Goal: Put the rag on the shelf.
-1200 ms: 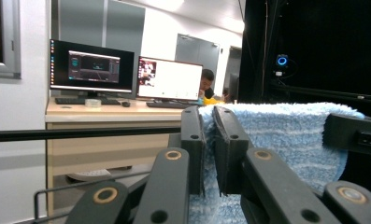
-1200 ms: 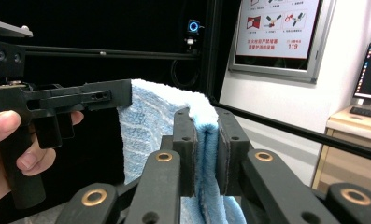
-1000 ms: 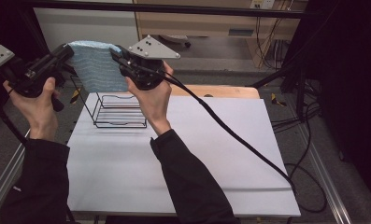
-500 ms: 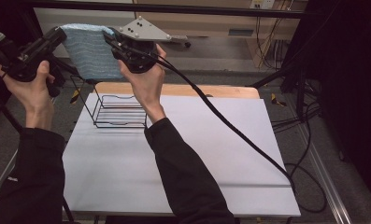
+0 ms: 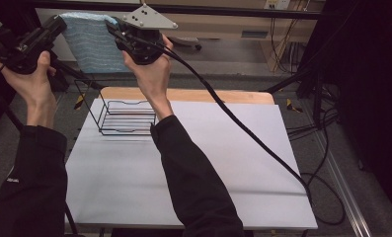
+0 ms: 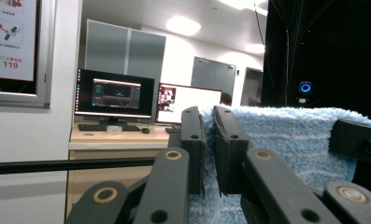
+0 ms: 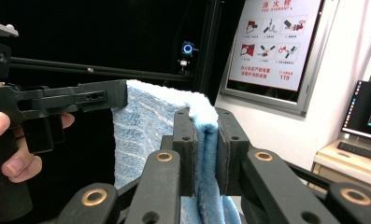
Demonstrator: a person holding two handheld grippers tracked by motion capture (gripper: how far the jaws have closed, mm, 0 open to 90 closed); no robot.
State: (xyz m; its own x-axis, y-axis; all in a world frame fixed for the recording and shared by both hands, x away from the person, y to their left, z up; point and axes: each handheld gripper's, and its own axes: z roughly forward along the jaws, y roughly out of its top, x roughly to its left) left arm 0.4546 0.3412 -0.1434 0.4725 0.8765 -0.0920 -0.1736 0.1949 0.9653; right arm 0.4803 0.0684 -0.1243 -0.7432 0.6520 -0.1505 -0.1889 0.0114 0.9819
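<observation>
The light blue terry-cloth towel (image 5: 91, 42) hangs spread in the air above and behind the black wire rack (image 5: 127, 117), well clear of the white tabletop (image 5: 193, 163). The left gripper (image 6: 210, 135) and right gripper (image 7: 205, 140) each have their fingers pinching a top corner. Soft, limp and light, it looks best held by those upper corners.

You have lifted the blue towel (image 5: 87, 42) higher above the wire rack (image 5: 127, 118), raising your left gripper (image 5: 55, 27) and right gripper (image 5: 112, 27) together.
</observation>
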